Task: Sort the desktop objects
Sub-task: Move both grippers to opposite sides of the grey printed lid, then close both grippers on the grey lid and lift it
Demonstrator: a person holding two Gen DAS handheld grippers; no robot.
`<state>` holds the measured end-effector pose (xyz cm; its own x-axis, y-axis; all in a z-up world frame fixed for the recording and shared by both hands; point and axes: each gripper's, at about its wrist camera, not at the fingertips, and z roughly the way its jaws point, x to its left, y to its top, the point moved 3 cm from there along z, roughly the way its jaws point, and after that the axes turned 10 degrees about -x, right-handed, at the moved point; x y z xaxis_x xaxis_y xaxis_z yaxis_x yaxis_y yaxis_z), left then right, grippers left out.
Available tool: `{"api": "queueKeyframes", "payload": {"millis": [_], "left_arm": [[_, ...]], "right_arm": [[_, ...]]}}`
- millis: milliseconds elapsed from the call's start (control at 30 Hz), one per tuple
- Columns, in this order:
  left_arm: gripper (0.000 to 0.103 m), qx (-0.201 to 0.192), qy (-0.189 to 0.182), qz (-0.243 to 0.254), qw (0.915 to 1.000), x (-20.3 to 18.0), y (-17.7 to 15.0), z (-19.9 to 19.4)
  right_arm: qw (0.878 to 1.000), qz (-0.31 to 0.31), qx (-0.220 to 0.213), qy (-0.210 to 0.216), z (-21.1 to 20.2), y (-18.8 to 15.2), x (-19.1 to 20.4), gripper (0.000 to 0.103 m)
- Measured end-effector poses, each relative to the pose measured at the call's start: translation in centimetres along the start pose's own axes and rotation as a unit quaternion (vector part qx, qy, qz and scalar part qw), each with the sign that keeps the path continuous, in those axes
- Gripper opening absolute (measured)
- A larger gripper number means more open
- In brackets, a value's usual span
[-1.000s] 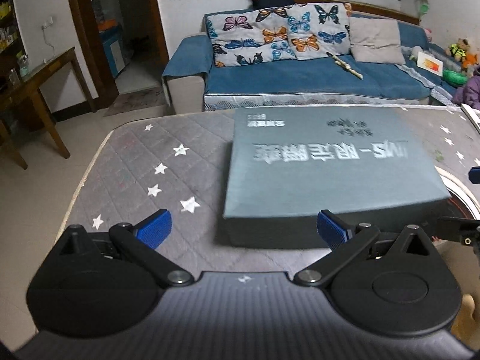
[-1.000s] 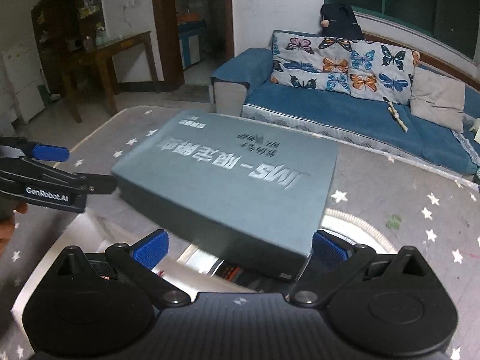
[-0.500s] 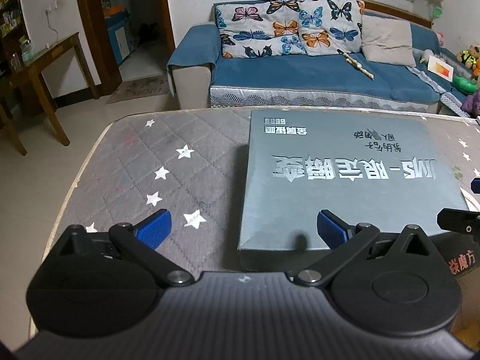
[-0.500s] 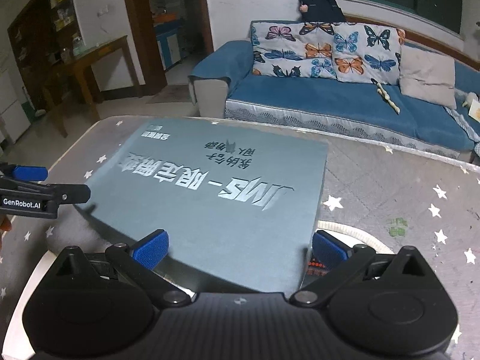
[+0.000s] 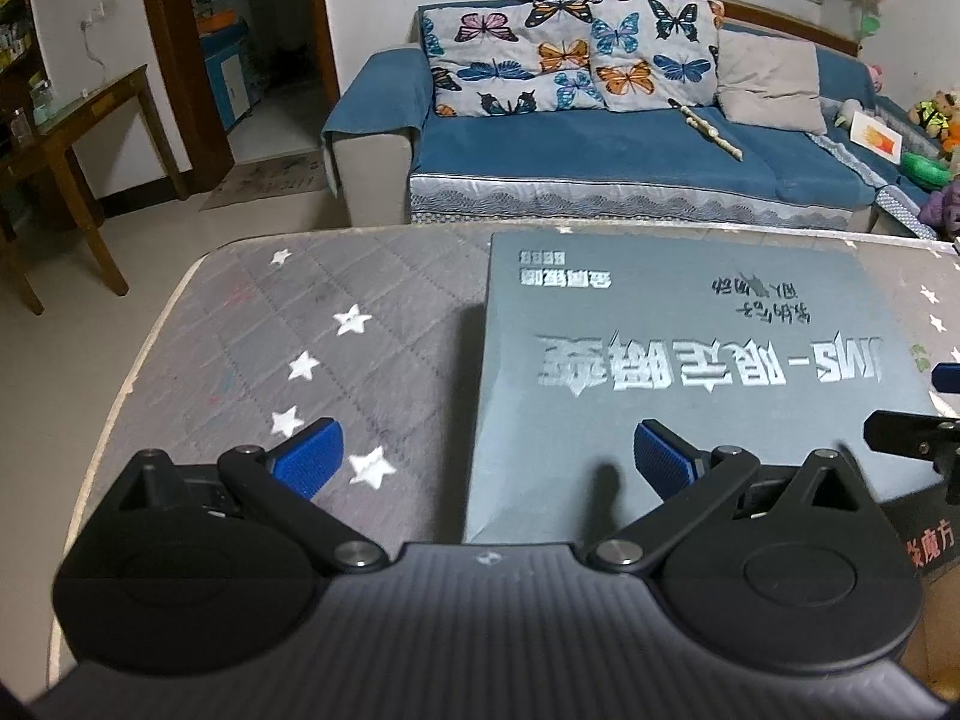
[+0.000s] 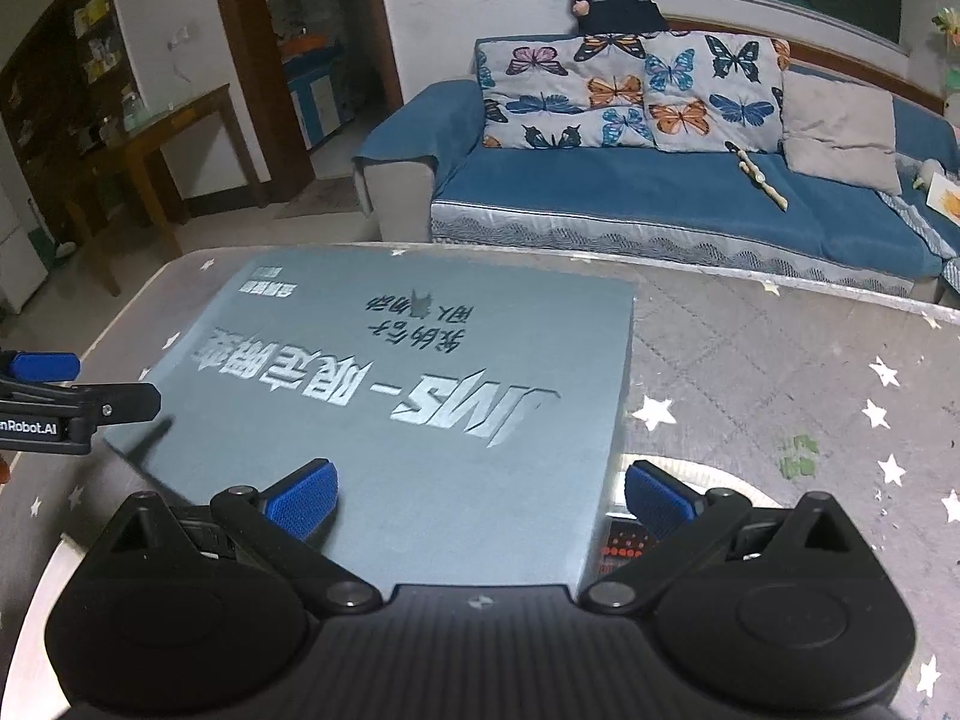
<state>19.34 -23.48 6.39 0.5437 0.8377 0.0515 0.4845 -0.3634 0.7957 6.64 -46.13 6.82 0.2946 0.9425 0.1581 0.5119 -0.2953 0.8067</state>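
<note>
A: Where is the grey box [image 5: 678, 372] sitting?

B: It is lying flat on the tabletop [image 5: 252, 360], which is wearing a quilted grey cover with white stars. Silver lettering is running across the lid, upside down to both cameras.

A: And the left gripper [image 5: 486, 459]?

B: Its jaws are standing wide apart, pinching nothing. In the left wrist view its left pad is hanging over the bare cover and its right pad over the box's near left corner. That view is also showing a dark item with red characters [image 5: 927, 546] peeking out beside the box's near right corner.

A: What is the right wrist view adding?

B: The right gripper [image 6: 480, 495] is likewise spread and empty, straddling the box's near right corner. Just beyond the box edge, a strip of red dots on something dark [image 6: 621, 543] is showing, along with a pale curved rim [image 6: 720, 474]; what they are cannot be told. The left gripper is entering at that view's left edge, level with the lid.

A: Behind it all?

B: A blue sofa [image 6: 660, 198] with butterfly cushions [image 6: 630, 96] is standing beyond the tabletop.
</note>
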Motion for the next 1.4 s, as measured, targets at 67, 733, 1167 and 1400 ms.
{"api": "queueKeyframes", "payload": {"millis": [67, 733, 1167, 1400], "left_arm": [[0.103, 0.001, -0.006, -0.002, 1.0, -0.2, 0.1, 0.5], [0.103, 0.028, -0.072, -0.072, 0.9944, 0.9, 0.2, 5.7], [0.103, 0.043, -0.132, -0.156, 0.978, 1.7, -0.5, 8.2], [0.103, 0.041, -0.136, -0.159, 0.977, 1.8, -0.5, 8.8]], "right_arm": [[1.0, 0.007, 0.002, 0.001, 0.4, 0.1, -0.3, 0.103], [0.994, 0.092, 0.006, 0.051, 3.4, -0.3, -3.9, 0.103], [0.991, 0.115, 0.004, 0.071, 4.4, -0.5, -5.1, 0.103], [0.989, 0.128, 0.005, 0.079, 4.8, -0.6, -5.7, 0.103]]}}
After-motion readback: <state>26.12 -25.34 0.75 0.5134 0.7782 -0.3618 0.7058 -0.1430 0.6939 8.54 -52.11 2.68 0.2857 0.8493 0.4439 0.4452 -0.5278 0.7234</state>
